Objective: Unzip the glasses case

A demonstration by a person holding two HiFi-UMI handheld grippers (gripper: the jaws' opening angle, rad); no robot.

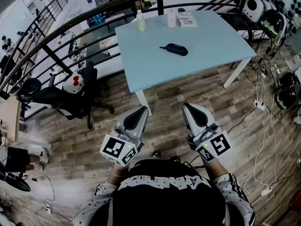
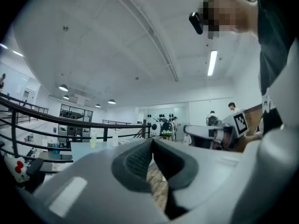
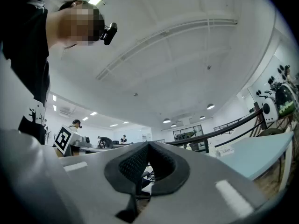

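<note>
Your left claw [image 1: 142, 109] and right claw [image 1: 187, 107] are both pressed together, empty, over wooden floor [image 1: 164, 95] short of the table [image 1: 211, 46] edge. The glasses case [image 1: 174, 49] lies mid-table, clear all round.

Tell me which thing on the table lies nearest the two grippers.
The dark glasses case, alone in the middle of the table. The yellowish bottle, white jar and box stand along its far edge.

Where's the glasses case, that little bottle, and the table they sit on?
glasses case [image 1: 175, 49], head view, middle of its dark top.
bottle [image 1: 141, 22], head view, its body.
table [image 1: 211, 44], head view, bare top right of the case.
</note>
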